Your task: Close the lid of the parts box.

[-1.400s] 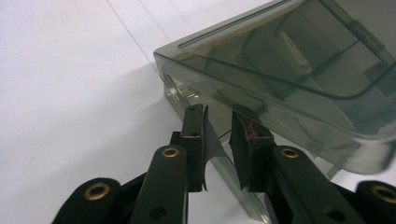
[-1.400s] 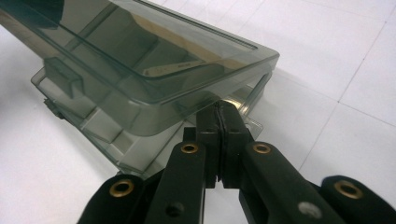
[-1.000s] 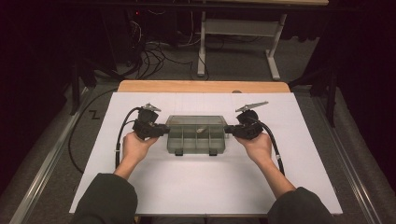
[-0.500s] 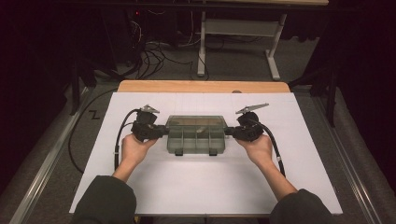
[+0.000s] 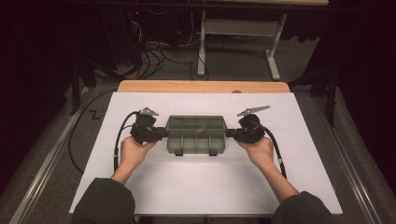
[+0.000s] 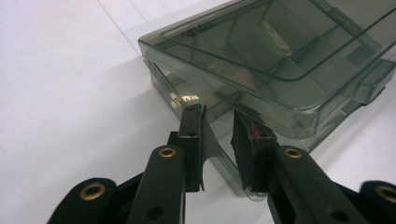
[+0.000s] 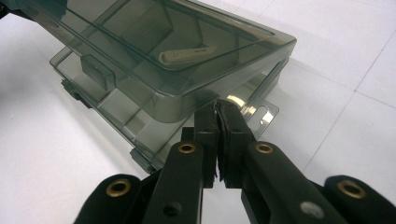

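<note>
Smoky plastic box (image 5: 196,134) (lid ajar), right gripper (image 7: 219,116) clamping its edge tab

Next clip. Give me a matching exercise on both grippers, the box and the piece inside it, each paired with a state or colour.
Things:
1. left gripper
2. right gripper
3. box
4. white piece

States:
A. smoky grey, see-through
B. jaws apart, the box's edge between them
C. lying in a compartment under the lid
D. jaws pinched together at the box's end

Pairs: 1-B, 2-D, 3-A, 4-C
</note>
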Available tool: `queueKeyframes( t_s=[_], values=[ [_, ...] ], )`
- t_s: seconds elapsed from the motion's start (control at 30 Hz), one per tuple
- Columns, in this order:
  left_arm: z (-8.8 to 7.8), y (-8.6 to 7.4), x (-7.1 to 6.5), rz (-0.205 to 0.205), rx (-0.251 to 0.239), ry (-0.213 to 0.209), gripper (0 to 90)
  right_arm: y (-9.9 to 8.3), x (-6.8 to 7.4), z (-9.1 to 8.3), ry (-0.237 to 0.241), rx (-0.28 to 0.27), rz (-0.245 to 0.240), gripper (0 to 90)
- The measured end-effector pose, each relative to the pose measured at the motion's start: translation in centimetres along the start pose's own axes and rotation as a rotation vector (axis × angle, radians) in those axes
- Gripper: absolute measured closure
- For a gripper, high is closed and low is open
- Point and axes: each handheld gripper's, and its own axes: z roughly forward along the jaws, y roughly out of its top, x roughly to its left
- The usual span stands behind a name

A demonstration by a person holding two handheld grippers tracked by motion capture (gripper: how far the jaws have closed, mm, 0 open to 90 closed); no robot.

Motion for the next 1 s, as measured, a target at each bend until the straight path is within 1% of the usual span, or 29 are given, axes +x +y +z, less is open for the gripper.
queueKeyframes(
  t_s=[0.43, 0.47, 0.63, 0.9, 1.0],
  values=[
    [-0.3, -0.4, -0.5, 0.007, -0.015, -0.009, 72.8, -0.3, 0.3, -0.1, 0.017, -0.012, -0.003, 89.4],
    [-0.3, -0.4, -0.5, 0.013, -0.014, -0.010, 72.8, -0.4, 0.3, -0.1, 0.017, -0.011, -0.006, 89.4],
    [-0.3, -0.8, -0.6, 0.007, -0.020, -0.014, 72.8, -0.6, 0.3, -0.2, 0.022, -0.013, -0.006, 89.4],
    [-0.5, -1.1, -0.9, 0.012, -0.032, -0.020, 72.9, -1.0, 0.3, -0.4, 0.029, -0.020, -0.006, 89.4],
    [-0.4, -1.3, -1.0, 0.011, -0.026, -0.023, 72.9, -1.2, 0.4, -0.4, 0.031, -0.018, -0.006, 89.4]
  ],
)
